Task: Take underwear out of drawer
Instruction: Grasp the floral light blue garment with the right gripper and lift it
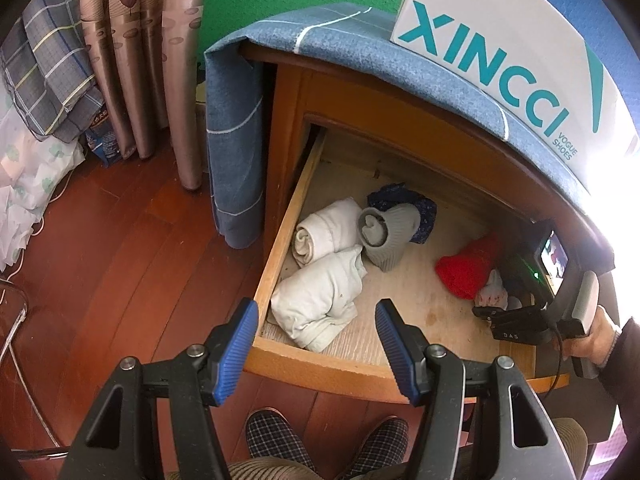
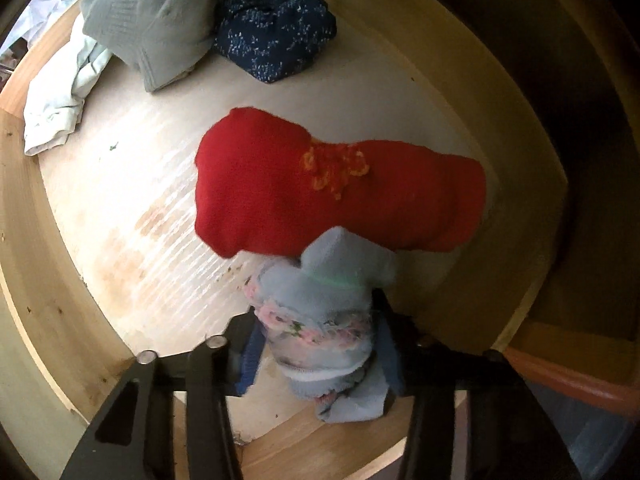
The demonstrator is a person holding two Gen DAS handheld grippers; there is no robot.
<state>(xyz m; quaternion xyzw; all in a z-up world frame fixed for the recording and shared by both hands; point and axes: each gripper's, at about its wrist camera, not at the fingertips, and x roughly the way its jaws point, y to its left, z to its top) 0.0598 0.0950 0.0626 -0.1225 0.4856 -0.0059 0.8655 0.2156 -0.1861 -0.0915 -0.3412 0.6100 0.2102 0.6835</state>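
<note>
Right gripper (image 2: 318, 354) plunged steeply into the open drawer (image 1: 280, 216), pads pressed against both sides of the pale floral underwear (image 2: 320, 320), bunched and gripped between the blue fingers (image 2: 250, 354). Person's right hand (image 1: 596, 340) wrapped round the handle at the drawer's right front corner, dark sleeve behind it. Left gripper (image 1: 316, 350) angled downward in front of the drawer, jaws wide apart with nothing between them, hovering above the drawer's front rail.

Underwear sitting low at the right front of the drawer, touching the red bundle (image 2: 340, 192) just behind it. Right drawer wall close beside the gripped piece; front rail directly below the right gripper. Bare drawer floor open through the middle, between the red bundle and the white rolls (image 1: 320, 256) along the left wall. Grey sock roll (image 2: 152, 24) and dark blue patterned cloth (image 2: 276, 36) further back, touching one another, well apart from the underwear. Cabinet top, draped in blue cloth (image 1: 360, 52) with a white shoebox (image 1: 508, 52) on it, overhanging the rear of the drawer. Checked slippers (image 1: 328, 444) on the wooden floor below the left gripper
</note>
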